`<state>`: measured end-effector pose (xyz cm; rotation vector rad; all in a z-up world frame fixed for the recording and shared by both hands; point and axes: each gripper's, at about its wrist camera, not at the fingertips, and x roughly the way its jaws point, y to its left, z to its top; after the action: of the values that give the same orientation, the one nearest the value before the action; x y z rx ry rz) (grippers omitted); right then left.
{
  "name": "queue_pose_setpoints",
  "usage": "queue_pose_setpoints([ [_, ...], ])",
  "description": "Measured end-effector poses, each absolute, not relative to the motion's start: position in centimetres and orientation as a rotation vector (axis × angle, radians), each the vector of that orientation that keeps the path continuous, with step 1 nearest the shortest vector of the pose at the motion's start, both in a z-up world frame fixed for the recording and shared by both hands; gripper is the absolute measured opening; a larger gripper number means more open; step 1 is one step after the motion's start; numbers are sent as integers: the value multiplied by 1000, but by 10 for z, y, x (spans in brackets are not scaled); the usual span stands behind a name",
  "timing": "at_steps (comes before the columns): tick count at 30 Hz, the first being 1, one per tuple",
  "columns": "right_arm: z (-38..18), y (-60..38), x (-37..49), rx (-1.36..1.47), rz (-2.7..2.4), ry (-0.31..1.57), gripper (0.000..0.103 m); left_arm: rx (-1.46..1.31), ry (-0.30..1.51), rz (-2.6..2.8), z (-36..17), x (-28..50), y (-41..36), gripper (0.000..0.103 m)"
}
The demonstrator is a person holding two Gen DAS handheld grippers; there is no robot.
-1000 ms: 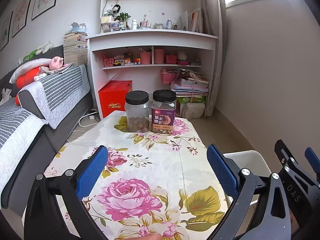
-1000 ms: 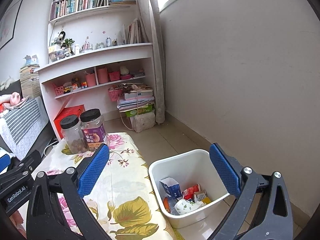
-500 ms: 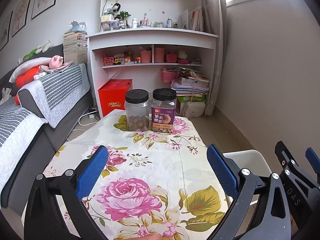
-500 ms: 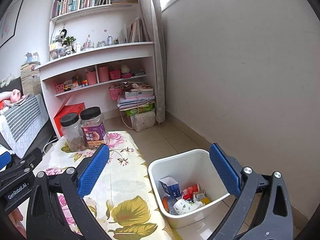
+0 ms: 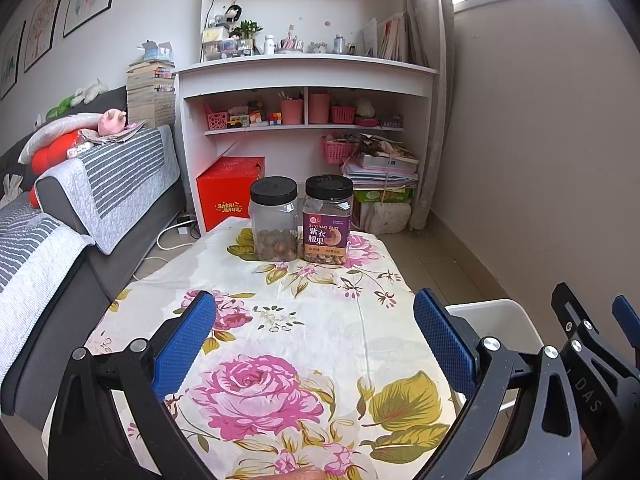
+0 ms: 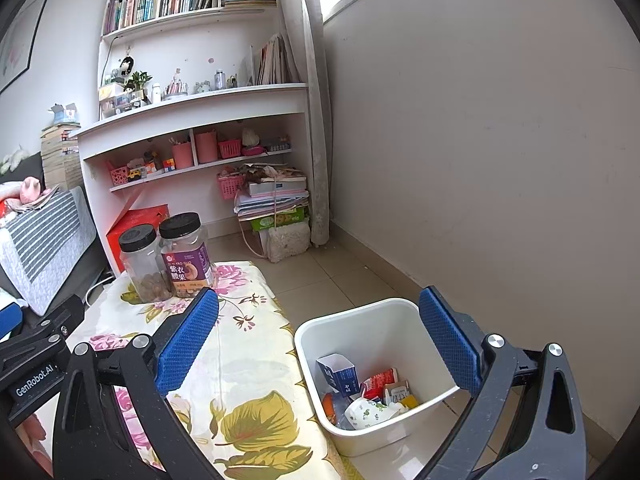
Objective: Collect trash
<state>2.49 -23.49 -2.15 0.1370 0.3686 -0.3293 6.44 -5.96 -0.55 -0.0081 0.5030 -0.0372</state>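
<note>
1. While both tools hung over the near end of the bench [image 5: 280, 320], the left gripper [image 5: 316, 344] had its blue pads spread wide apart with nothing between them.
2. The right gripper [image 6: 320, 344] was likewise parted and empty, and it looked past the bench's right edge toward the floor.
3. The trash [image 6: 368, 392] lay inside the white bin [image 6: 400, 308] on the floor, just beside the bench's right edge: a small blue carton, a red packet, a crumpled white piece and a few smaller scraps at its bottom.
4. On the flowered cloth itself, no loose litter showed in either view; only two black-lidded jars [image 5: 300, 220] stood side by side at the far end, and they read as stored food rather than rubbish.
5. The relation that mattered: the bin sat to the right of and below the grippers, with its open mouth upward, framed between the right gripper's pads in that wrist's view, while from the left wrist only its rim [image 5: 492, 308] peeked in at the right.
6. By my judgement the right hand was plainly the nearer one for any drop into the bin, and collection looked close to finished, though the bench's nearest strip was hidden behind the gripper frames.
</note>
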Motion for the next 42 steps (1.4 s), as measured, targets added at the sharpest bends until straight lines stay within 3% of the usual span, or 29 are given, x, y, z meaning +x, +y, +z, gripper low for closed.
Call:
queue_pose_setpoints([
  [42,-32,-248,28,122,-311,390,96,-5,515,-71,-12,68,-61,94],
])
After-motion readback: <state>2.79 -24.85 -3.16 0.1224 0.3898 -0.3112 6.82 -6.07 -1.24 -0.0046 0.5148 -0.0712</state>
